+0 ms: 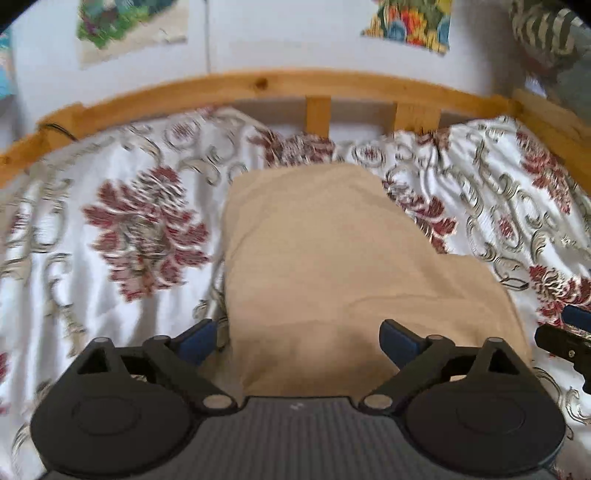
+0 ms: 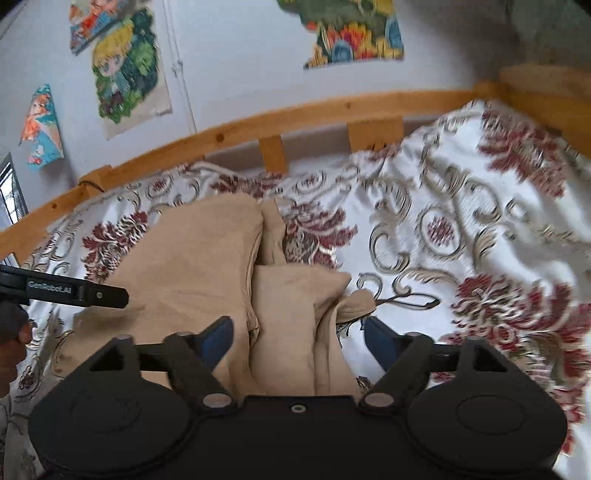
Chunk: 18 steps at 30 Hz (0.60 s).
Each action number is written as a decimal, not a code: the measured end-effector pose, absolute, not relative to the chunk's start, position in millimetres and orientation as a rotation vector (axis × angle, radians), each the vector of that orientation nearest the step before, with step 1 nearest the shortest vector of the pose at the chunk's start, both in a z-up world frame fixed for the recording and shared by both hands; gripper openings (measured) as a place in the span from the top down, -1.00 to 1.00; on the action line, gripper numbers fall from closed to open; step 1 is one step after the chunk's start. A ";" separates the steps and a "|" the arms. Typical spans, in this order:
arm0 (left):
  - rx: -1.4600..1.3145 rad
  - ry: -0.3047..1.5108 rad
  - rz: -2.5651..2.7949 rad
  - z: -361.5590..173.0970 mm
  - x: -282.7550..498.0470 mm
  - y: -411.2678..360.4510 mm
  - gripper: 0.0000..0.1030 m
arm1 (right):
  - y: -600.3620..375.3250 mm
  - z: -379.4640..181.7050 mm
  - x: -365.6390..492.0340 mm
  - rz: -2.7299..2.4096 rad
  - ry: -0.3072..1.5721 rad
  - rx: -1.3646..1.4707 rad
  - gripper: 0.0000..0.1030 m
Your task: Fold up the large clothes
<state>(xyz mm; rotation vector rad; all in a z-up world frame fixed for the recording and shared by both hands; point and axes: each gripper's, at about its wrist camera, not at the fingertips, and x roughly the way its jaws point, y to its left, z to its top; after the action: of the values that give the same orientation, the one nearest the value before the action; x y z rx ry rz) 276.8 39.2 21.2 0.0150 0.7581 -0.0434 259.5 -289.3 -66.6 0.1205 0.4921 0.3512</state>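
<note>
A beige garment (image 1: 332, 258) lies folded on a floral bedspread (image 1: 110, 221). In the left wrist view it is a smooth flat shape straight ahead. My left gripper (image 1: 297, 339) is open just above its near edge and holds nothing. In the right wrist view the garment (image 2: 207, 258) shows layered folds and bunched edges on its right side. My right gripper (image 2: 295, 339) is open over those near folds and holds nothing. The left gripper (image 2: 74, 291) shows at the left edge of the right wrist view, and the right gripper (image 1: 565, 339) at the right edge of the left wrist view.
A wooden bed rail (image 1: 258, 85) with slats runs along the far side of the bed, against a wall with colourful pictures (image 2: 129, 66). A wooden corner post (image 2: 546, 96) stands at the right. Striped cloth (image 1: 546, 33) hangs at the upper right.
</note>
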 end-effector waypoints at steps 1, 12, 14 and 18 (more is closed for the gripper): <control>0.017 0.737 -0.038 27.6 263.8 38.4 -0.93 | -290.2 -63.6 250.4 0.347 0.472 0.115 -0.76; -0.037 0.611 -0.017 77.6 149.6 50.0 -0.99 | -292.2 -31.1 149.5 0.359 0.299 0.089 -0.99; -0.041 0.600 -0.011 77.9 129.7 53.3 -0.99 | -292.8 -26.5 130.6 0.367 0.288 0.064 -0.99; -0.032 0.593 0.003 71.4 101.3 60.2 -0.99 | -294.5 -21.6 97.1 0.359 0.280 0.051 -0.99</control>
<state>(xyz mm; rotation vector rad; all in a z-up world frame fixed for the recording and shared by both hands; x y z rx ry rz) 101.3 60.2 71.4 -0.0319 0.5928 0.0029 97.1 -294.5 -21.6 0.0505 0.2804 0.3594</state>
